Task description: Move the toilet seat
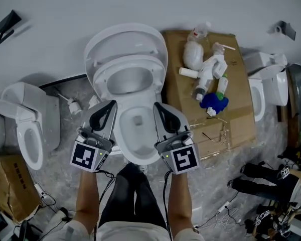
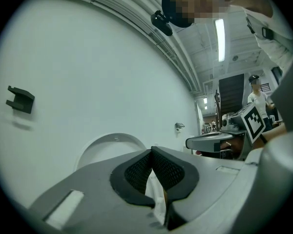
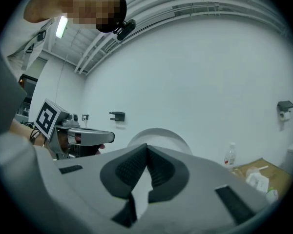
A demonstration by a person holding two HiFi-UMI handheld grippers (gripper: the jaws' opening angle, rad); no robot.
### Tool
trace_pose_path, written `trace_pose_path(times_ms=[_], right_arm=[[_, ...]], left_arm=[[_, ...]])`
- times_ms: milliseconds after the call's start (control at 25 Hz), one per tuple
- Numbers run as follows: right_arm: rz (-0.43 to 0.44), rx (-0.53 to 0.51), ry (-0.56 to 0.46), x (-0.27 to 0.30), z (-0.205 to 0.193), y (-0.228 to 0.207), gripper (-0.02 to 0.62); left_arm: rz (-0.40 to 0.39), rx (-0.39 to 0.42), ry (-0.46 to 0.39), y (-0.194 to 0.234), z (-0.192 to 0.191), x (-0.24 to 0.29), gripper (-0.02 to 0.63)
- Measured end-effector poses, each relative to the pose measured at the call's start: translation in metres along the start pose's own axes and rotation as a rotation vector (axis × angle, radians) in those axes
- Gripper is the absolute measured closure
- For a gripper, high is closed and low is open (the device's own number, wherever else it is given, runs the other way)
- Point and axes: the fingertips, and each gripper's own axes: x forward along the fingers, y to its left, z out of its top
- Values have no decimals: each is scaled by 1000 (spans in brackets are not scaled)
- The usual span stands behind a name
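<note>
Jaws of left gripper [image 1: 111, 105] and right gripper [image 1: 157, 106] press together, empty, over the toilet bowl [image 1: 136, 156], hiding its side rims, while beyond them the toilet seat [image 1: 101, 79] appears tilted up before the lid [image 1: 125, 38], hinge unseen.

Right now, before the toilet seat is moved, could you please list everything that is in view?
middle toilet: 1, white, against the wall
toilet seat: 1, white, on the middle toilet
toilet lid: 1, white, up by the wall
left toilet: 1, white, left side
right toilet: 1, white, right side
cardboard sheet: 1, brown, floor right of the middle toilet
bottles: several, white, on the cardboard sheet
blue thing: 1, blue, on the cardboard sheet
cardboard box: 1, brown, bottom left
wall bracket: 1, black, upper left
left claw: 1, grey, shut, empty
right claw: 1, grey, shut, empty
</note>
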Motion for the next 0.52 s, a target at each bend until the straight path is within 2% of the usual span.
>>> trace_pose_path(times_ms=[240,400,520], right_arm=[[1,4,7,-9,0,4,597],[0,-13,-25,-11,4,4,597],[4,-4,1,-15,1,5,597]], left_arm=[[-1,-2,12,-8,-3,-5,609],[-3,1,18,-12,-6,-5,609],[-7,8,21,-15,-7,-4,609]])
